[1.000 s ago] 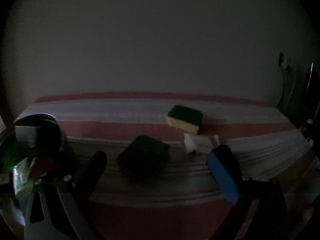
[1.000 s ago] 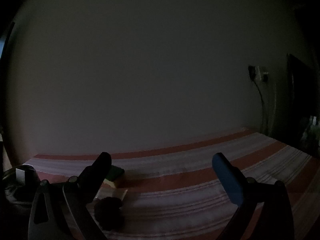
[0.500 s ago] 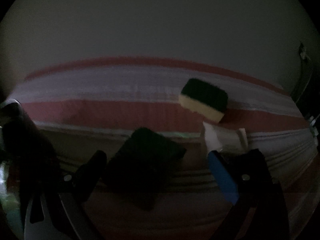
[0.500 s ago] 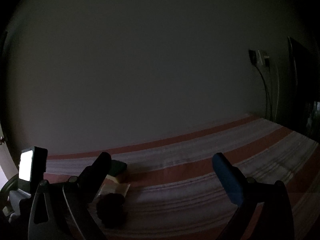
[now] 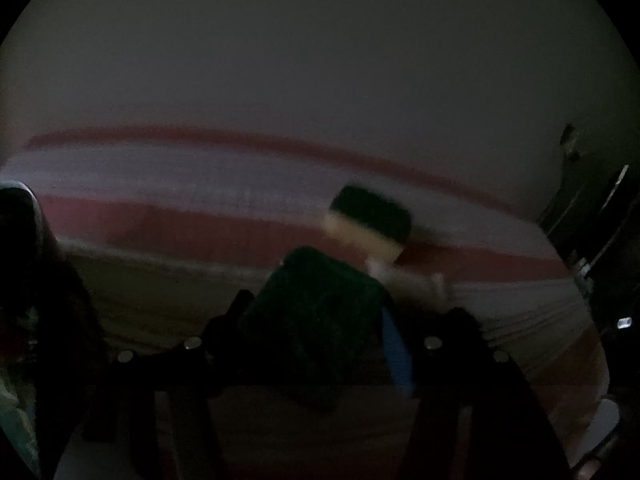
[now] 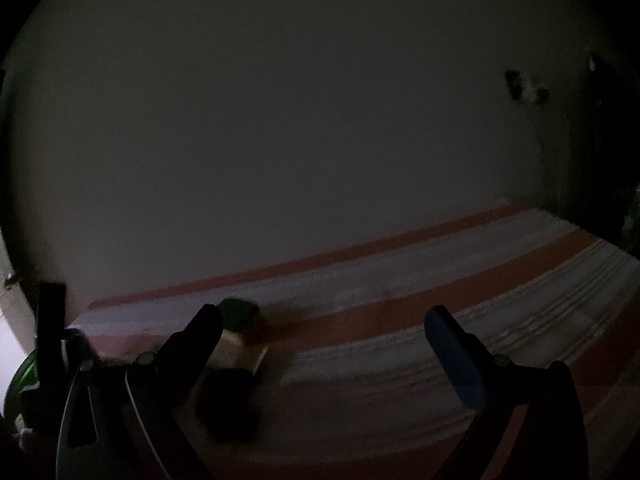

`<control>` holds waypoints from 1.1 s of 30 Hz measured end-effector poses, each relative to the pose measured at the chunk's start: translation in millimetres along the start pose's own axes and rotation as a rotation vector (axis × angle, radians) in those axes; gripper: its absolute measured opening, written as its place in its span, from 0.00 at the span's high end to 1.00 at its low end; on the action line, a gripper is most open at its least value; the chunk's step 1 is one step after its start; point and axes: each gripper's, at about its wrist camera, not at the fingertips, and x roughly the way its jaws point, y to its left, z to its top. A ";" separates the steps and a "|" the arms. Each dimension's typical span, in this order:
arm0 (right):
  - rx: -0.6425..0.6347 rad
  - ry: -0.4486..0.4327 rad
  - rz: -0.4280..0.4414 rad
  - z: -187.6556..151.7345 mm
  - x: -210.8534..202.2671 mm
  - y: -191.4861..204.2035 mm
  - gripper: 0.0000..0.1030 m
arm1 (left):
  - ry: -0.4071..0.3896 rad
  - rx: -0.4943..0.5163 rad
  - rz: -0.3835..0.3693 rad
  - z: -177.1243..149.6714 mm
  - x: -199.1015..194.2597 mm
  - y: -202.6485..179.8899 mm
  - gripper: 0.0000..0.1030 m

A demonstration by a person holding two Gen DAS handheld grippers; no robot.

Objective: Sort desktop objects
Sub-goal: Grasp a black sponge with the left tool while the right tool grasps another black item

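My left gripper (image 5: pixel 316 320) is closing around the dark green scouring pad (image 5: pixel 320 312), which sits between its two fingers; the frame is dim and blurred, so I cannot tell whether the pads press on it already. The blue pad of one finger (image 5: pixel 396 352) shows at the pad's right edge. Just beyond, at about one o'clock, lies a yellow sponge with a green top (image 5: pixel 370 220), and a small white scrap (image 5: pixel 416 280) sits beside it toward three o'clock. All rest on a striped red-and-white tabletop (image 5: pixel 200 216).

My right gripper (image 6: pixel 324 332) hangs spread wide with nothing between its fingers. From it, the sponge (image 6: pixel 236 320) and the dark pad (image 6: pixel 228 404) lie toward nine o'clock.
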 end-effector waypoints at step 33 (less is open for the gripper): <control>-0.221 0.535 0.274 -38.6 67.9 59.1 0.56 | -0.302 0.032 0.096 3.2 -76.2 14.9 0.40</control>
